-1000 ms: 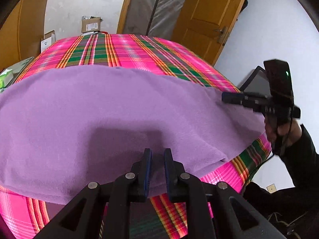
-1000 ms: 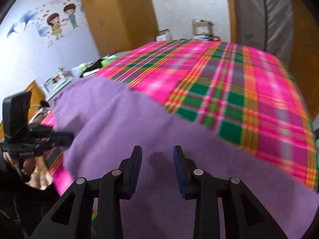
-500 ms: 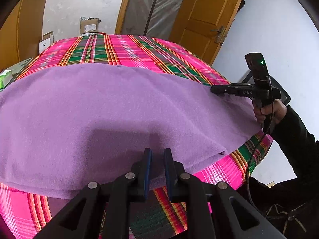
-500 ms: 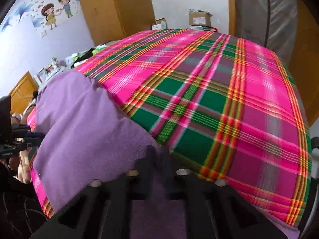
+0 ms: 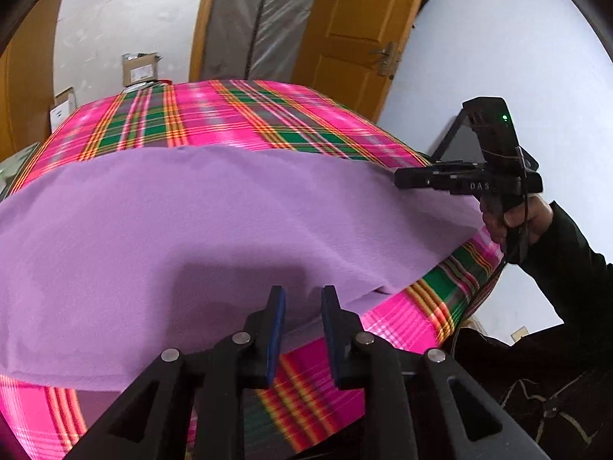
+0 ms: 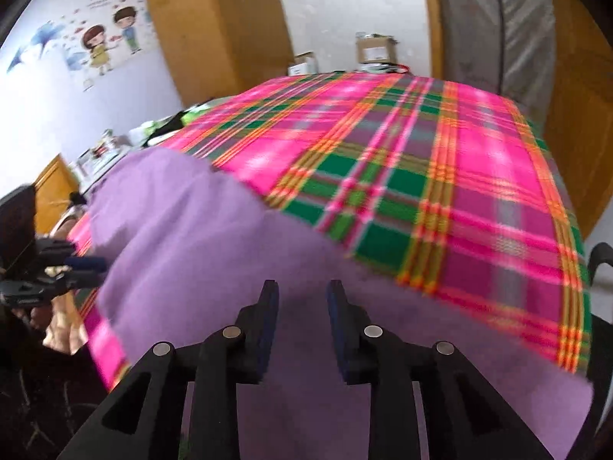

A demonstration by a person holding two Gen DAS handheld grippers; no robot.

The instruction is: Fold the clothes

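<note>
Across the near half of the plaid blanket (image 5: 237, 115) lies the purple cloth (image 5: 199, 211), spread mostly flat, one edge hanging over the near side. Your left gripper (image 5: 300, 299) hovers over that near edge, fingers apart, holding nothing. Your right gripper (image 6: 302, 293) hovers above the cloth's other end, its fingers also apart and empty.

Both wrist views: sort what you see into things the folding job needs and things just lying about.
For the job:
- purple cloth, spread over the plaid cover
- left gripper, open, at the cloth's near edge
- right gripper, open, over the cloth

Lying about:
- cardboard boxes on the floor behind
- cartoon wall sticker
- wooden door
- clutter beside the bed, too blurred to name
</note>
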